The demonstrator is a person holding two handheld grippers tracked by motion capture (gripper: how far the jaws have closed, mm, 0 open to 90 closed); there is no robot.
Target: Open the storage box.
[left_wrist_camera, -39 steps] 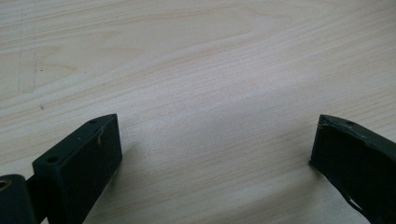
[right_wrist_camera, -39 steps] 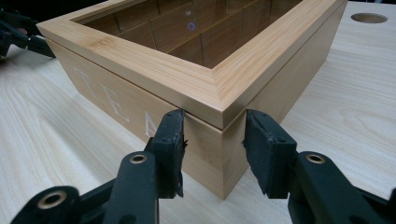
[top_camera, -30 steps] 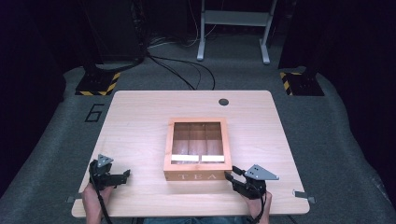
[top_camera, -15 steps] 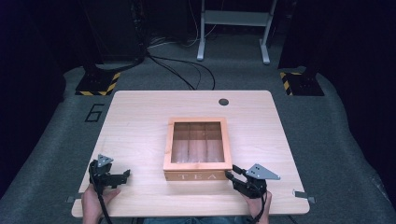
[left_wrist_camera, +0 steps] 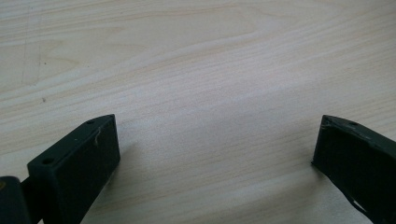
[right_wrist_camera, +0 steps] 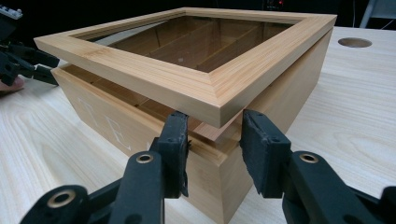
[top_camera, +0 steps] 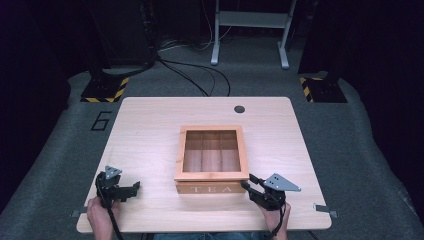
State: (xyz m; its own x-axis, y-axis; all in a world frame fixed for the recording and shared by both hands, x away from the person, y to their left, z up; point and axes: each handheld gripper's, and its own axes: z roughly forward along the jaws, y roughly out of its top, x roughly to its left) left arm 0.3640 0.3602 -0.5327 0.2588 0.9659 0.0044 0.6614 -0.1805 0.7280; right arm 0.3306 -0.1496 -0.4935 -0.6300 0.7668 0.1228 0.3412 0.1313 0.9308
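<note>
I have the right gripper (right_wrist_camera: 212, 140) set at the near right corner of the tea box (top_camera: 211, 189), and its jaws have just been closing to nearly their narrowest, onto the corner of the lid (right_wrist_camera: 205, 88). In the right gripper view the glass-paned lid sits slightly raised above the box body, with a gap showing along the front just beyond the left pad; the two pads flank the lid's corner from below, but I cannot tell how much wood is actually between them. The left gripper (left_wrist_camera: 215, 154) stands wide open over bare table (left_wrist_camera: 196, 70), holding nothing, well apart from the box on its far side. My chief concern is the hold: a pinch on a mitred corner offers little surface, and I judge the lid could slip out and drop shut, jarring the glass. A second risk is that lifting from one corner twists the lid on its hinges, which are hidden from me. Third, with nothing steadying the body, the whole box may tilt or slide toward the gripper rather than open.
</note>
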